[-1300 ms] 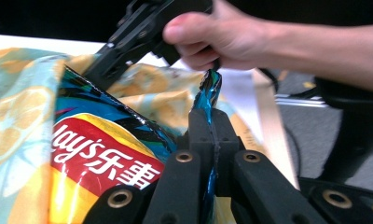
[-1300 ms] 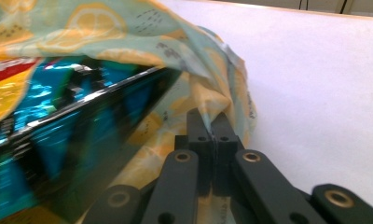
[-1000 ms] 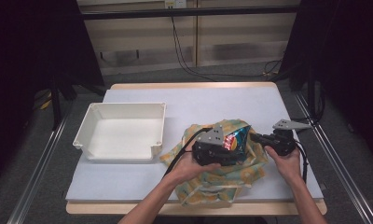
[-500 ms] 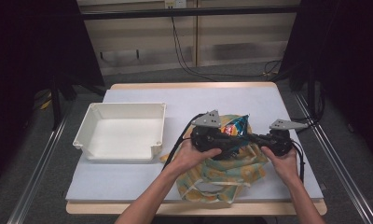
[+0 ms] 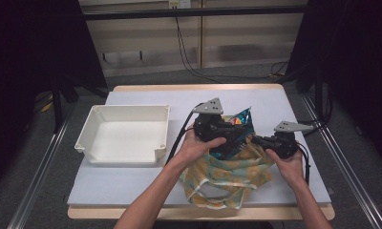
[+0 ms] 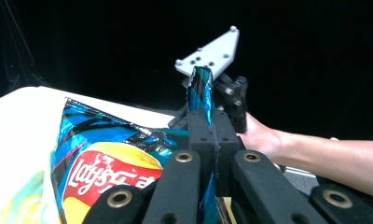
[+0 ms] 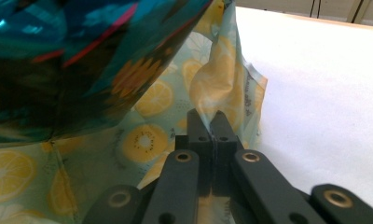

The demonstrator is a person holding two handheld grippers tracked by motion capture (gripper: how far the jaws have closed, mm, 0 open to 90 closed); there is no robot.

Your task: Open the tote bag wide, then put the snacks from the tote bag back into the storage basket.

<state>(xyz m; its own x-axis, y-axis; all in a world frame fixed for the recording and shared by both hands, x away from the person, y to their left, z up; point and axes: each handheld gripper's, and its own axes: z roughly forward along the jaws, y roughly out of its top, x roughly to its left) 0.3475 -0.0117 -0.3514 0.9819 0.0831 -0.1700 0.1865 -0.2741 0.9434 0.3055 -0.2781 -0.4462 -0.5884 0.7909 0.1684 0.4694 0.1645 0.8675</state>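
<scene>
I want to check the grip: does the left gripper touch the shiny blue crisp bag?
Touching. In the left gripper view the left gripper pinches the shiny blue crisp bag edge.

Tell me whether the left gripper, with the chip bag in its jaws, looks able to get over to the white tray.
Probably yes. The left gripper is shut on the chip bag, lifted from the lemon-print bag that the right gripper pinches. The white tray sits open beside it, bare table between.

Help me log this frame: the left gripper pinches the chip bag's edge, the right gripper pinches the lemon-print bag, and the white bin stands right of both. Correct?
Not quite. The white bin stands left of both, as the high view shows. The rest holds: the left gripper pinches the chip bag, and the right gripper pinches the lemon-print bag.
</scene>
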